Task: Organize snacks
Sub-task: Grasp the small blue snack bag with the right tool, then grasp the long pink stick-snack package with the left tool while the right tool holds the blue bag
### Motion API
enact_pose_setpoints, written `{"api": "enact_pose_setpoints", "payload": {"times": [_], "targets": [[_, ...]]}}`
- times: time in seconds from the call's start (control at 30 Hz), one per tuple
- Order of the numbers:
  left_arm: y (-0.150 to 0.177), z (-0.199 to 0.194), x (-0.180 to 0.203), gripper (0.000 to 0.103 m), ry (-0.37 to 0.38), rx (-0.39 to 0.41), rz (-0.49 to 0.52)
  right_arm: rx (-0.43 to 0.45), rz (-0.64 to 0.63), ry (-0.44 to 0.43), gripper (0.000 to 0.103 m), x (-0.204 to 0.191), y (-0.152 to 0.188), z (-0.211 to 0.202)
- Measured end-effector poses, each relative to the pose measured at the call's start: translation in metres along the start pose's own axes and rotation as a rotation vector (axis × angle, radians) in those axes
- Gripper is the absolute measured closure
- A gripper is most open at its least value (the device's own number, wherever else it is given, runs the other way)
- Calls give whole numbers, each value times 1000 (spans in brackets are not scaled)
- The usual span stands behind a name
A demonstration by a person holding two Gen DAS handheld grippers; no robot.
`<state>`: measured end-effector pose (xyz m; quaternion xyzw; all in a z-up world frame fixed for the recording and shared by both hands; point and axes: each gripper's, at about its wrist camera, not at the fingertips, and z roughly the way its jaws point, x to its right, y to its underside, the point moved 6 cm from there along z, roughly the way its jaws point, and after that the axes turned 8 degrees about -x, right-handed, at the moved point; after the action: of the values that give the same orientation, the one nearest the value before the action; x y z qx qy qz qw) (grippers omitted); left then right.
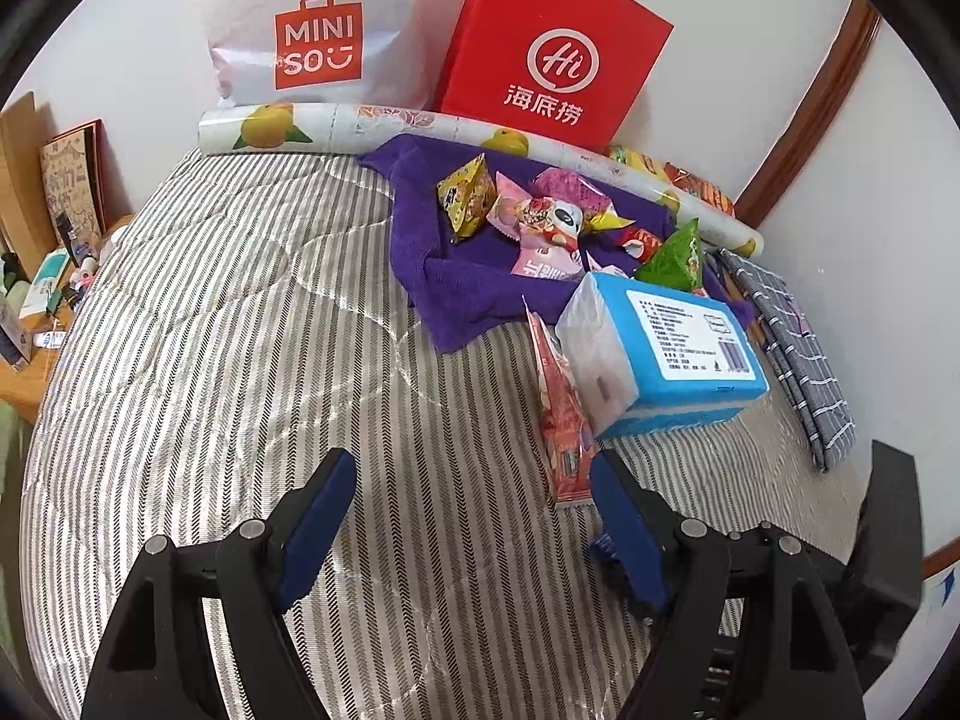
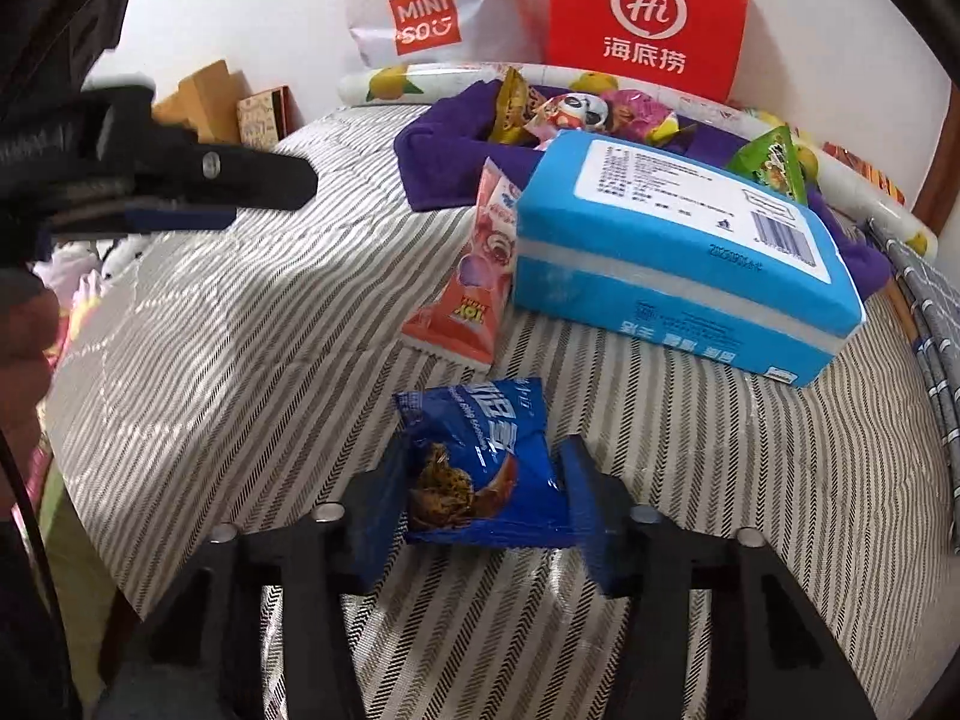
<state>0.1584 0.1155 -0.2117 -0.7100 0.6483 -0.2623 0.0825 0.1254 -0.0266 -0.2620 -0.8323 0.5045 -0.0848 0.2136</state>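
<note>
My right gripper (image 2: 483, 480) is shut on a blue snack packet (image 2: 480, 468), held just above the striped bed cover (image 2: 240, 324). My left gripper (image 1: 474, 480) is open and empty over the bed cover (image 1: 240, 312); a red snack packet (image 1: 561, 414) lies by its right finger. That red packet (image 2: 474, 288) leans against a blue tissue pack (image 2: 678, 252) in the right wrist view. Several snacks (image 1: 540, 210) lie piled on a purple towel (image 1: 456, 288) behind the tissue pack (image 1: 666, 348). The left gripper shows at the left of the right wrist view (image 2: 180, 192).
A white MINISO bag (image 1: 318, 30) and a red paper bag (image 1: 552, 48) lean on the wall behind a printed roll (image 1: 360, 126). A grey checked cloth (image 1: 798, 354) lies at the right. A wooden side table (image 1: 36, 312) with bottles stands at the left.
</note>
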Motion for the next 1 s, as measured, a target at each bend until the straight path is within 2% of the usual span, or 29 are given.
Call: {"api": "enact_pose_setpoints", "payload": {"times": [0.27,0.43,0.6,0.73,1.0], "targets": [[-2,20,18,28,12,-24,27,89,97,15,55,51,1,-26],[-4,42,36,31,4,-49,73,87,109,83,55,92,1,-33],[-11,55,47,38,-4,-54,88,72,135,112,55,124,9,-30],[-11,70,54,45,-101,-86,146,76,159,94,55,137,16,-26],[-10,79,59,55,-108,-85,147,90,188,51,54,142,19,-23]]}}
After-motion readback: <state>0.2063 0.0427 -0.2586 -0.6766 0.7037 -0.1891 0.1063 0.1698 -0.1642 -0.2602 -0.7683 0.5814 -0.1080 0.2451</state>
